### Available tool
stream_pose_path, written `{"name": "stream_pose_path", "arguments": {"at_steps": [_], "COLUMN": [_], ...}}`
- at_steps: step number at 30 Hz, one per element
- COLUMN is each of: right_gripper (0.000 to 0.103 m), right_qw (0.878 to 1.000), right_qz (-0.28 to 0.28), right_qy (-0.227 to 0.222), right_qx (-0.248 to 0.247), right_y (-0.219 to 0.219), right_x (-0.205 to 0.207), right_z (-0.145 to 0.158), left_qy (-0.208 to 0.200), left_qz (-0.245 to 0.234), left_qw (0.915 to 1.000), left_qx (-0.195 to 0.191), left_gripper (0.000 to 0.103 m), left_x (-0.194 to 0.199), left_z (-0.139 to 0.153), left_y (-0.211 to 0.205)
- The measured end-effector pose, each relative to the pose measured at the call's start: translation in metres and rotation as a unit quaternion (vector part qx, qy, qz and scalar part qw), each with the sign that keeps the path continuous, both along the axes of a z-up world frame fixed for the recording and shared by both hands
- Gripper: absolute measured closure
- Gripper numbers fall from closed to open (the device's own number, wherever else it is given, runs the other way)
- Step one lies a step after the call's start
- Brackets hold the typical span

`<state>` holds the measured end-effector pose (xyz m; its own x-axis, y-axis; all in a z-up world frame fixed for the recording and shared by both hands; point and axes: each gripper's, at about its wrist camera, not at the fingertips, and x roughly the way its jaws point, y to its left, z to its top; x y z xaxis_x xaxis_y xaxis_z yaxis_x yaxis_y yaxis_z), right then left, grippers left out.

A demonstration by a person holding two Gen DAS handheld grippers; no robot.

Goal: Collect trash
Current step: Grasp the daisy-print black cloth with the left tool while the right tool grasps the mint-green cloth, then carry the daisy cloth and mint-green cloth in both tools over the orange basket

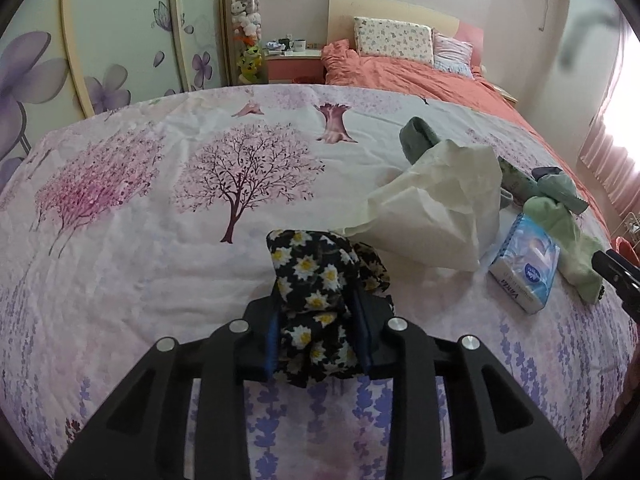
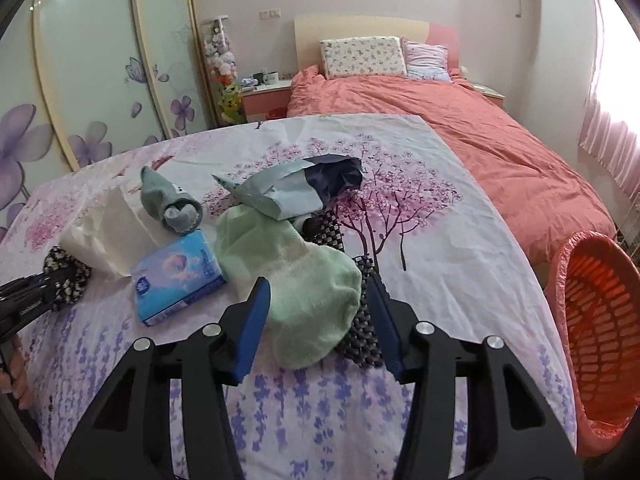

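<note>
My left gripper (image 1: 317, 304) is shut on a black cloth with daisy print (image 1: 316, 280), low over the floral sheet; both show at the left edge of the right wrist view (image 2: 60, 280). My right gripper (image 2: 318, 296) is open, its fingers either side of a pale green sock (image 2: 304, 280) that lies on a black-and-white checked cloth (image 2: 360, 340). A crumpled white paper (image 1: 440, 208) (image 2: 108, 224), a blue tissue pack (image 1: 524, 272) (image 2: 176, 276), a grey-green sock (image 2: 172, 200) and a pale mailer bag (image 2: 288, 192) lie nearby.
An orange-red mesh basket (image 2: 600, 320) stands off the sheet's right edge. A bed with a salmon duvet (image 2: 460, 120) and pillows lies behind. A wardrobe with purple flowers (image 1: 100, 40) is on the left. A bedside table (image 1: 294, 64) stands at the back.
</note>
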<state>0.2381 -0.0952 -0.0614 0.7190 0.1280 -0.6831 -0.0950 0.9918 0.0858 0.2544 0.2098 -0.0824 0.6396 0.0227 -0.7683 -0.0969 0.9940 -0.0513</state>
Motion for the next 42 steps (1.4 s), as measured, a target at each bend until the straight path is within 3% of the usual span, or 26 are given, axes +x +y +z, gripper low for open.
{"name": "stream_pose_path", "arguments": {"at_steps": [3, 5, 7, 17, 21, 27, 42], "right_gripper": [0.068, 0.087, 0.094, 0.096, 0.096, 0.096, 0.096], "right_qw": [1.0, 1.0, 1.0, 0.999, 0.999, 0.998, 0.994], "right_qz": [-0.005, -0.005, 0.001, 0.011, -0.006, 0.005, 0.014], "right_qy": [0.013, 0.015, 0.014, -0.025, -0.012, -0.014, -0.076], "right_qx": [0.004, 0.005, 0.01, 0.044, 0.049, 0.054, 0.073], "right_y": [0.001, 0.0, 0.0, -0.017, -0.026, -0.028, -0.046], "right_x": [0.003, 0.003, 0.001, -0.021, -0.018, -0.024, -0.062], "right_z": [-0.005, -0.005, -0.004, 0.018, 0.01, 0.013, 0.06], "left_qy": [0.001, 0.001, 0.001, -0.001, -0.001, -0.008, -0.057], "left_qz": [0.002, 0.002, 0.002, 0.003, 0.003, -0.001, -0.012], "left_qw": [0.9999, 0.9999, 0.9999, 0.9998, 0.9998, 0.9996, 0.9982], "left_qx": [-0.012, -0.016, -0.015, -0.022, -0.019, -0.027, -0.015], "left_gripper": [0.07, 0.07, 0.07, 0.07, 0.07, 0.08, 0.082], "left_x": [0.0, 0.0, 0.0, 0.0, 0.0, -0.005, -0.043], "left_z": [-0.001, -0.001, -0.001, 0.0, 0.0, 0.004, 0.065], "left_y": [0.004, 0.005, 0.004, 0.006, 0.006, 0.004, -0.005]}}
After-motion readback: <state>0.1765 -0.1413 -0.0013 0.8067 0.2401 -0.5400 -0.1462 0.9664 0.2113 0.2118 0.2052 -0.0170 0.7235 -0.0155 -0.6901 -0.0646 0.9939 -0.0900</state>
